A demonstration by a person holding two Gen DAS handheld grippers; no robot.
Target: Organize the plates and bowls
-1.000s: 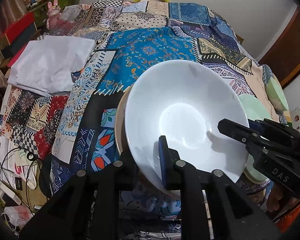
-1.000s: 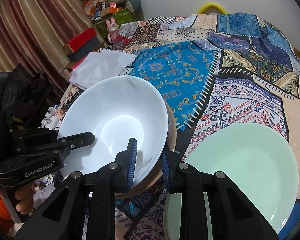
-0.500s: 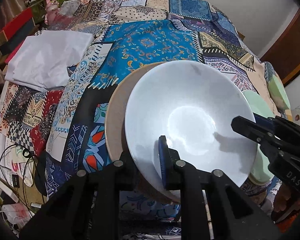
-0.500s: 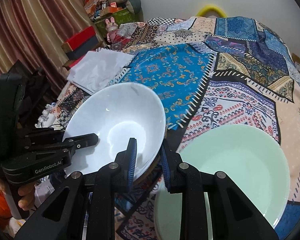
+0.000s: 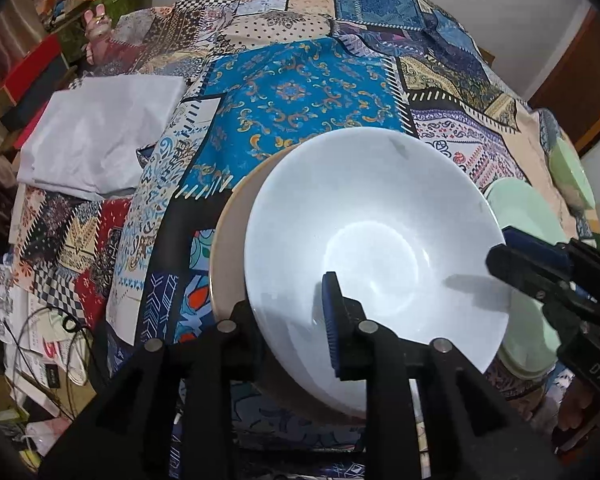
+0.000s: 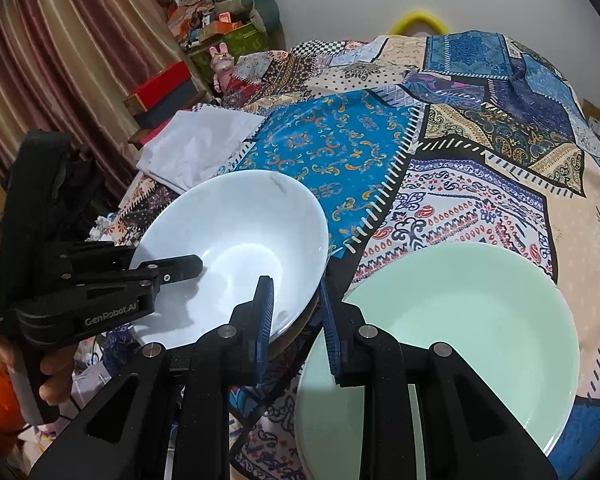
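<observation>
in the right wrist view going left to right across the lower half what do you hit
left tongs → white bowl → right tongs, set around the bowl's rim → mint green plate

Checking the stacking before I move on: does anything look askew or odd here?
Yes. The white bowl sits off-centre on the tan plate, which shows only along one side. A small grey smudge marks the bowl's far rim.
</observation>
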